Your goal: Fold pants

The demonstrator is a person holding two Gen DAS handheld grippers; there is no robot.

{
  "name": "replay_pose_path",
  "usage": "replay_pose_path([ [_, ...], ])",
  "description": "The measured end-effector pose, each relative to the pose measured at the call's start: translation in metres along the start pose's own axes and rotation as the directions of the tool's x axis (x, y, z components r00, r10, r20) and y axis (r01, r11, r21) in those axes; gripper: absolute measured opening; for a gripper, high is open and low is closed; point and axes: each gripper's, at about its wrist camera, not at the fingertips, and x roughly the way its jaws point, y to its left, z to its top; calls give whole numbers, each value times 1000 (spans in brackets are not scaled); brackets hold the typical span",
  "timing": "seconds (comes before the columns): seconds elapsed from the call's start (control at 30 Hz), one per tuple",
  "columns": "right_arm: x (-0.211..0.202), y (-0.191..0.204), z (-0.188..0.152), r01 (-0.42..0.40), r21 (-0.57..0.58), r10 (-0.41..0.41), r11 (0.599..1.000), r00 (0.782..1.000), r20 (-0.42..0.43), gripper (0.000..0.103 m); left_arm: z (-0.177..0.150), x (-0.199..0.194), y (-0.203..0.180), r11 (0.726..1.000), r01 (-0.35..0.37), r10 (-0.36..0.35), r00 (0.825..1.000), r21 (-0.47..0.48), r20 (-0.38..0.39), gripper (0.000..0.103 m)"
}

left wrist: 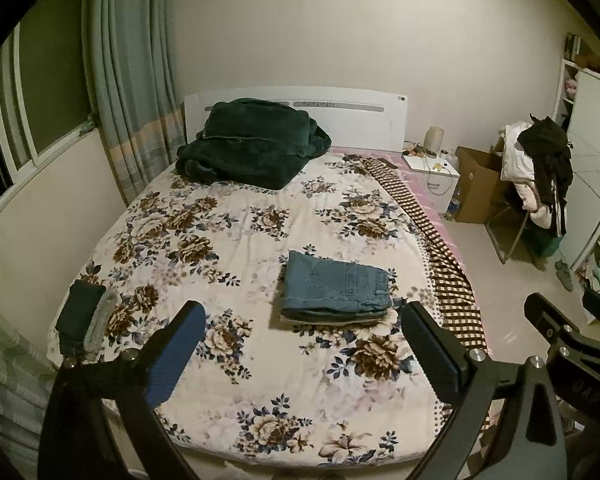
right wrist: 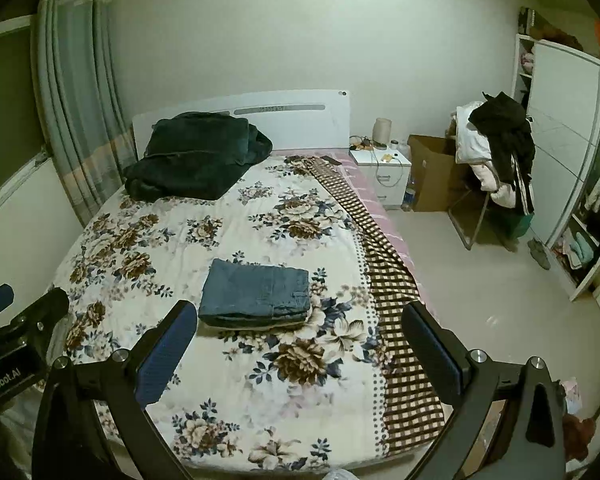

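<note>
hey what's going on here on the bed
A person holds a two-finger gripper in each hand above a bed. A pair of blue jeans lies folded into a neat stack on the floral bedspread. The left gripper and right gripper are both open and clear of it, holding nothing.

Black fingers, blue ribbed pads, silver screws.
</note>
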Motion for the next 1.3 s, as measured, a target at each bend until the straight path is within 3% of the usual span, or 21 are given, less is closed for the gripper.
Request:
replay_pose_path([
  [1.3, -3, 10, -2, -18, 8, 18, 1000, 1000, -7, 103, 2, -10, 5, 1000, -26, 26, 1000, -3, 1, 100],
])
